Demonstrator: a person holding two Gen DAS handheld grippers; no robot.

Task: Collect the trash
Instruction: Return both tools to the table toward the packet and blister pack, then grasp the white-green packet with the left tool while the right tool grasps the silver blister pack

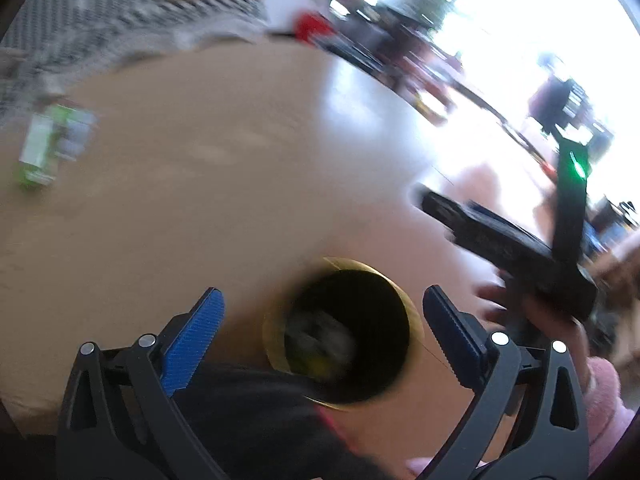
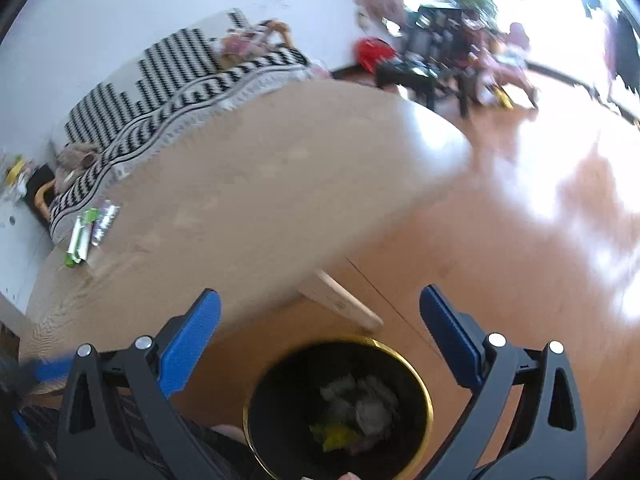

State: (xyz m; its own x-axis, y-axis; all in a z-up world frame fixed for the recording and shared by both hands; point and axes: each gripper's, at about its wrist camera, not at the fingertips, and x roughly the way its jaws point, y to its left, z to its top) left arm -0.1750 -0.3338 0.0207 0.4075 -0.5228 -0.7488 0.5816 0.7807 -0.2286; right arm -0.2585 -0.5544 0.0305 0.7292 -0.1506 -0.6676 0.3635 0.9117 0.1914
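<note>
My left gripper is open and holds nothing; it hovers above a black bin with a gold rim. Crumpled trash lies inside the bin. My right gripper is also open with nothing between its fingers, above and just behind the same bin, where grey and yellow-green trash shows. In the left wrist view the right gripper's black body appears at the right, held by a hand. Green-and-white wrappers lie at the far left of the wooden table.
The bin stands on the wooden floor beside a table leg. A black-and-white striped sofa cover runs along the table's far side. Dark furniture and a red object stand at the back. Bright window glare fills the right.
</note>
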